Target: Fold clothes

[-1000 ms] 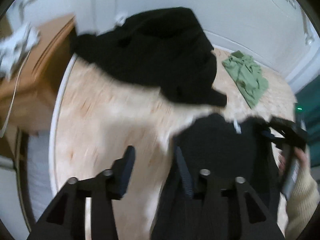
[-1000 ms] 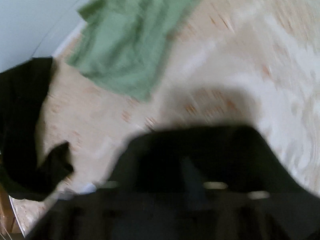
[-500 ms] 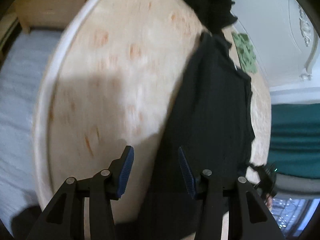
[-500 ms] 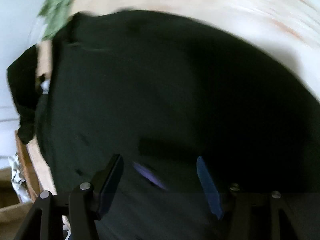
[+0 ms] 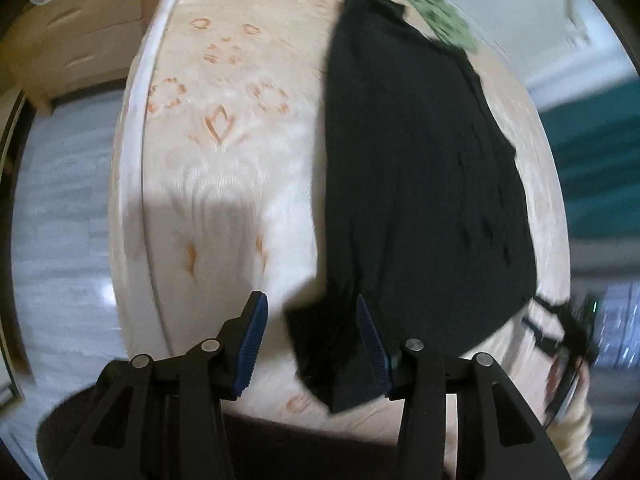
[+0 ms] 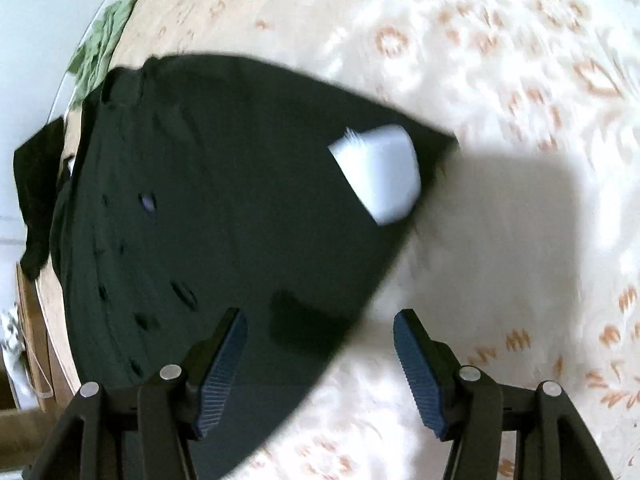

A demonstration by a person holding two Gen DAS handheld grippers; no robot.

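Tongs on both sides stand released, holding nothing. The left tongs (image 5: 308, 334) hover over the near left corner of the black fabric garment (image 5: 416, 184), a small flap of it lying between the blue ribbed pads (image 5: 252, 334); the right tongs (image 6: 320, 364) hover over its opposite near edge, with a white rectangular label (image 6: 378, 170) showing near that corner. A second ago the garment hung bunched up in the air, gripped; half a second ago it was coming down. Now it lies spread flat and long on the cream mattress with orange floral quilting (image 5: 224, 120), so the lay-out looks done and, by my judgement, it is ready for a fold. Beyond its far end lie another dark crumpled garment (image 6: 36, 188) and a green crumpled cloth (image 6: 100, 44), near the mattress edge, both apart from the tongs. Motion blur softens the edges.
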